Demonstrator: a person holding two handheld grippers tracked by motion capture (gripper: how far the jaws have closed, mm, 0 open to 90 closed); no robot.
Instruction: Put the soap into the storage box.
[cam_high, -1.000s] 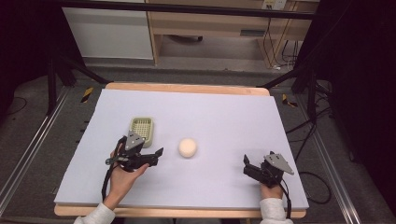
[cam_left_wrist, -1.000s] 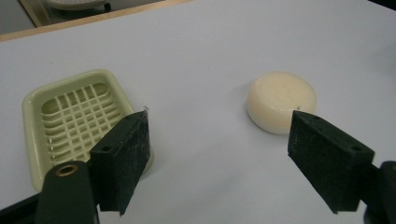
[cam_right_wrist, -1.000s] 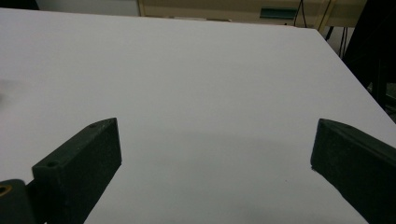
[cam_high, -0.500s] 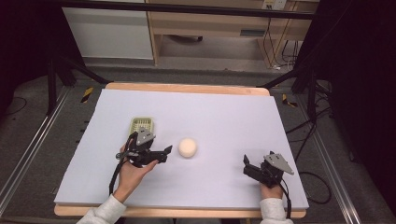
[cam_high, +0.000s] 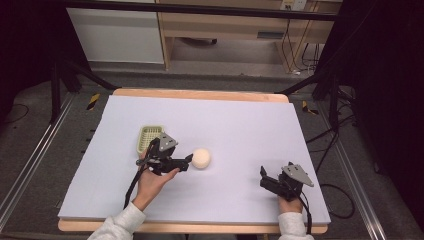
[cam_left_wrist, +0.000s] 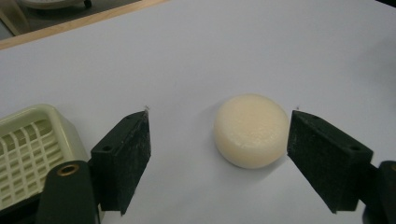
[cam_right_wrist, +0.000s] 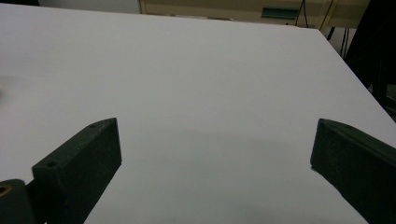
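The desk (cam_high: 240, 125) carries a pale lilac sheet that covers nearly all of its top, with a strip of bare wood showing along the far edge and the near edge.

The left gripper (cam_high: 187, 160) sits in the person's left hand (cam_high: 152, 181), left of the desk's middle and nearer the near edge than the far one. Its jaws point toward the right edge and stand wide apart with nothing between the pads; in the left gripper view (cam_left_wrist: 218, 154) they frame the puck without touching it, which lies closer to one jaw than to the other.

The right gripper (cam_high: 263, 177) is held near the near right corner, resting low over the sheet. In the right gripper view (cam_right_wrist: 212, 161) its jaws are spread wide and hold nothing, with only bare sheet between them.

The pale green slotted tray (cam_high: 150, 137) lies just behind the left gripper, toward the left edge.

The cream round puck (cam_high: 201, 158) rests flat on the sheet just left of the desk's middle, right at the tips of the left gripper.
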